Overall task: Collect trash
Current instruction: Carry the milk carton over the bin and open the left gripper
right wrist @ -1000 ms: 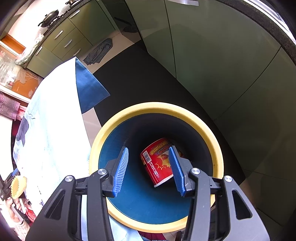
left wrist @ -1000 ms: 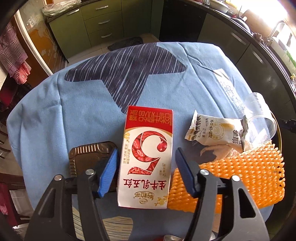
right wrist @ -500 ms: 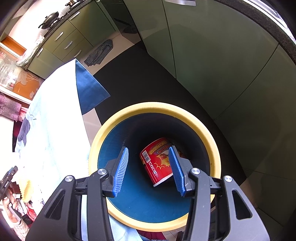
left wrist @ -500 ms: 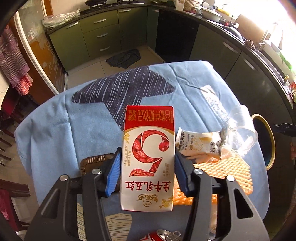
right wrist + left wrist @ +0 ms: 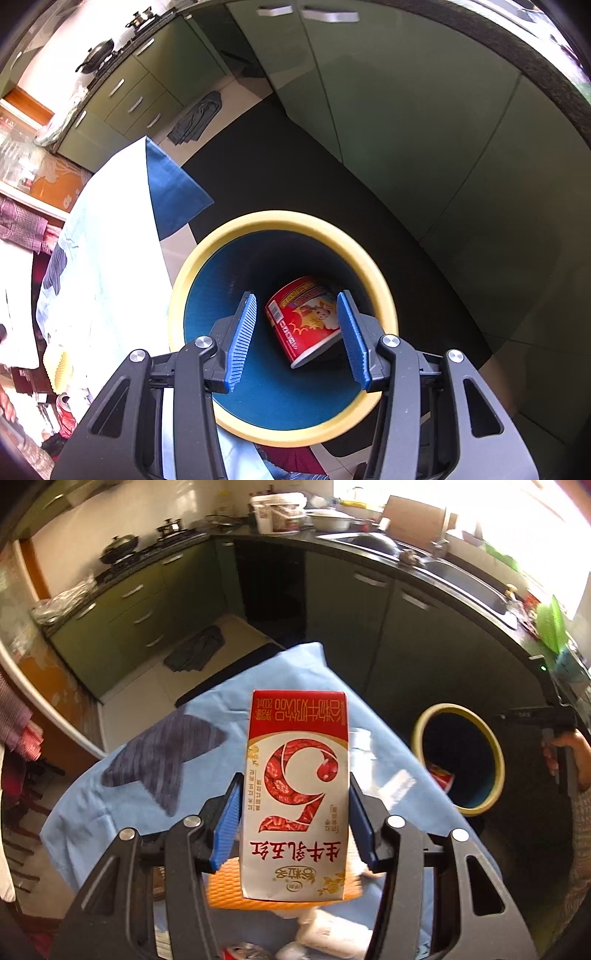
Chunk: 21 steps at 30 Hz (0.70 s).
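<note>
My left gripper (image 5: 293, 819) is shut on a red and white milk carton (image 5: 295, 794) and holds it up above the blue-clothed table (image 5: 147, 797). The yellow-rimmed blue trash bin (image 5: 496, 760) stands on the floor to the right of the table. My right gripper (image 5: 297, 339) is open and empty, hovering over the bin (image 5: 280, 218). A red instant-noodle cup (image 5: 308, 319) lies on its side at the bin's bottom.
An orange foam net (image 5: 225, 886) and white wrappers (image 5: 332, 938) lie on the table under the carton. Green cabinets (image 5: 406, 110) stand beyond the bin. A dark rag (image 5: 195, 650) lies on the floor. The table edge (image 5: 110, 258) is left of the bin.
My left gripper closed on the carton and lifted it off the table, tilting the view up toward the kitchen. The right gripper stayed over the bin.
</note>
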Tool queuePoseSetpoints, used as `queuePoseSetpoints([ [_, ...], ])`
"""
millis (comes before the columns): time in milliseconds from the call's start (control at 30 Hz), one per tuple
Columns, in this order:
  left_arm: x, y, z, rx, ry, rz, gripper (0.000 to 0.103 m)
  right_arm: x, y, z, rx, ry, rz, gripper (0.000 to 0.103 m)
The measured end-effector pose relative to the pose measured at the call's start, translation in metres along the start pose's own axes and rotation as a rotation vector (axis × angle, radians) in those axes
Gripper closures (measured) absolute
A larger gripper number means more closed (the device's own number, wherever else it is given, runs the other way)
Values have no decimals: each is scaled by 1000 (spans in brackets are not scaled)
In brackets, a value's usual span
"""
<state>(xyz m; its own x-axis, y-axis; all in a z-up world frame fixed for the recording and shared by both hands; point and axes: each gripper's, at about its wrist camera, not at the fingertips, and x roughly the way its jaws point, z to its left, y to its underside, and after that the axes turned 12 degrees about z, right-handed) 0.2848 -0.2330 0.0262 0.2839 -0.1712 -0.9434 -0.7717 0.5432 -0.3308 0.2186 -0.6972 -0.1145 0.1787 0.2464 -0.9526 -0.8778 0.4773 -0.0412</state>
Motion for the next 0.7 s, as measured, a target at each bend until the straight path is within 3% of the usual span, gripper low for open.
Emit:
queuePoseSetpoints([
  [167,35,-24,-93,158,130,86,52,-15,9,-10,-7,3,-18,57],
  [367,81,-44,-186,290,143,119,52,-31,18,-25,-7,2,-37,57],
  [500,111,-60,-218,289,146,140,51,-34,22,-37,6,7,-34,57],
  [700,123,-68,-224,268,120,130,45,-41,27,-46,19,17,-38,57],
])
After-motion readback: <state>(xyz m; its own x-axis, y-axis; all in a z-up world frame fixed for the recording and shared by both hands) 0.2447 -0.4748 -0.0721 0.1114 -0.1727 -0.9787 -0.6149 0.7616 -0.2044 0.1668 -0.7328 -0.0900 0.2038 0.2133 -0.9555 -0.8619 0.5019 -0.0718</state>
